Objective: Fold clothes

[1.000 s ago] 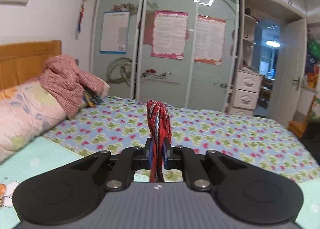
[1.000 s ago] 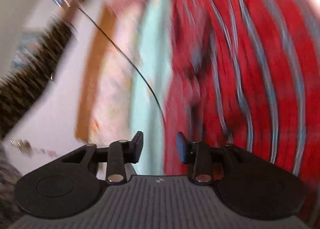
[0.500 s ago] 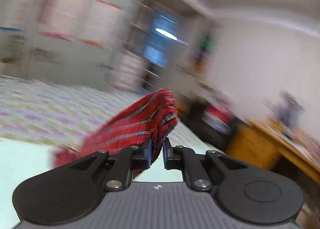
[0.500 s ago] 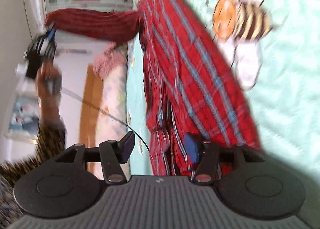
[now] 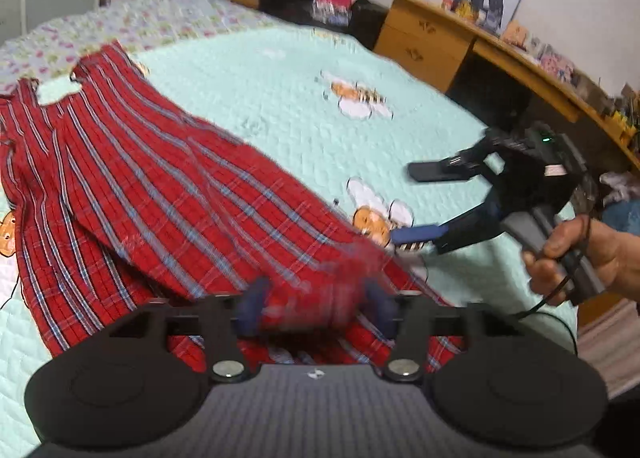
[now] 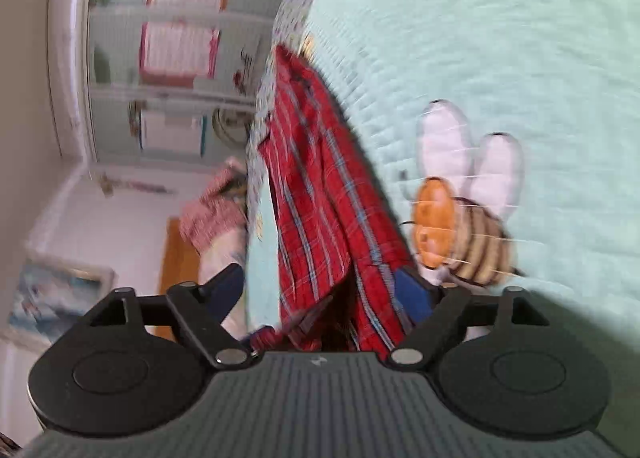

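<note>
I've got the red plaid trousers folded lengthwise on the bed, both the left gripper and right gripper just opening and letting go, cross folds left.

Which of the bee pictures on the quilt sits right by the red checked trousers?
The bee beside the right tongs, its body touching the trousers' edge. The other bee lies farther up the mint quilt, well clear.
</note>
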A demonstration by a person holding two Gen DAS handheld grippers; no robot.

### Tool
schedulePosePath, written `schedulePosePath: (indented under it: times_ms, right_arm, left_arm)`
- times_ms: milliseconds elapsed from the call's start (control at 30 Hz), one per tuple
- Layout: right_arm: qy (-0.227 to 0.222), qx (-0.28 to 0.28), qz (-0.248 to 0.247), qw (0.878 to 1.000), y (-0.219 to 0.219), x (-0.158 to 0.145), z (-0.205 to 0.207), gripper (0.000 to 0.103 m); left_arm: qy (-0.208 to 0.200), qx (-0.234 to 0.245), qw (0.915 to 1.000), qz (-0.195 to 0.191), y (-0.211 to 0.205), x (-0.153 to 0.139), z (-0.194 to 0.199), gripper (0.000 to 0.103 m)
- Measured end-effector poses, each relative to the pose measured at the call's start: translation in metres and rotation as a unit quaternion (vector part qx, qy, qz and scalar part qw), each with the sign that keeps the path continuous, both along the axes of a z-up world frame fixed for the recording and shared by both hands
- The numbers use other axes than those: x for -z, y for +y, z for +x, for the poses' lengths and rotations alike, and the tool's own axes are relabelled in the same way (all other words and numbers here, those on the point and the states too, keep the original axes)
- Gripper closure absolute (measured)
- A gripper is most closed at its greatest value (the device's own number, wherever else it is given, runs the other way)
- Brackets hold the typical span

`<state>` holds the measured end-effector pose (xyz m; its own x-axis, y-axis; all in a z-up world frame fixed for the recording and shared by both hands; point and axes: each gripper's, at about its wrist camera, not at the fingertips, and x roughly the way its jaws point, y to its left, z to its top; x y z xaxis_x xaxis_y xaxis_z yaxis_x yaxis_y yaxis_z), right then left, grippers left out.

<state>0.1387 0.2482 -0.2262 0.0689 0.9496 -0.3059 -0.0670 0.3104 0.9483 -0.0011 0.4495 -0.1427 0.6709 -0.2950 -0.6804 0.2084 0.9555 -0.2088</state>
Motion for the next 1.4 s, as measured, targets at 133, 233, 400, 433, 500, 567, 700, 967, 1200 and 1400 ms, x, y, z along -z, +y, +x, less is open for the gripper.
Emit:
schedulePosePath:
  times_ms: [133,233,400,433,500,567,700,967,1200,1400]
  right_arm:
    - [0.009,-0.024,-0.024,0.999,0.007,0.000,-0.001,0.019]
    - [0.016,-0.028,-0.042,0.999,0.012,0.001,-0.011,0.019]
    - [-0.010,-0.045,-0.079,0.996,0.010,-0.006,-0.019,0.019]
    - [-0.018,-0.051,-0.086,0.995,0.014,-0.008,-0.020,0.018]
    - [-0.033,-0.059,-0.095,0.993,0.020,-0.015,-0.022,0.018]
    - [-0.057,-0.069,-0.106,0.990,0.029,-0.020,-0.027,0.020]
    - [-0.086,-0.092,-0.110,0.986,0.039,-0.022,-0.032,0.037]
    - [-0.004,-0.074,-0.047,0.996,0.030,-0.004,-0.019,0.091]
    - [-0.054,-0.052,0.007,0.997,0.028,-0.034,0.018,0.091]
    - [-0.023,-0.097,-0.052,0.994,0.027,-0.018,0.031,0.091]
  left_arm:
    - [-0.007,-0.021,0.9994,0.027,-0.014,0.000,0.001,0.032]
    - [-0.003,-0.060,0.9980,-0.019,-0.008,-0.001,-0.006,0.032]
    - [0.029,-0.138,0.9851,-0.098,0.008,0.002,-0.031,0.032]
    - [0.031,-0.148,0.9829,-0.105,0.009,0.001,-0.036,0.032]
    - [0.027,-0.162,0.9810,-0.103,0.010,-0.001,-0.042,0.032]
    - [0.025,-0.180,0.9787,-0.094,0.014,-0.002,-0.045,0.032]
    - [0.021,-0.235,0.9679,-0.086,0.037,-0.003,-0.041,0.032]
    - [0.019,-0.301,0.9452,-0.125,0.061,-0.001,-0.034,0.032]
    - [0.026,-0.309,0.9411,-0.136,0.066,0.008,-0.020,0.032]
    - [0.030,-0.308,0.9404,-0.141,0.067,0.016,-0.012,0.032]
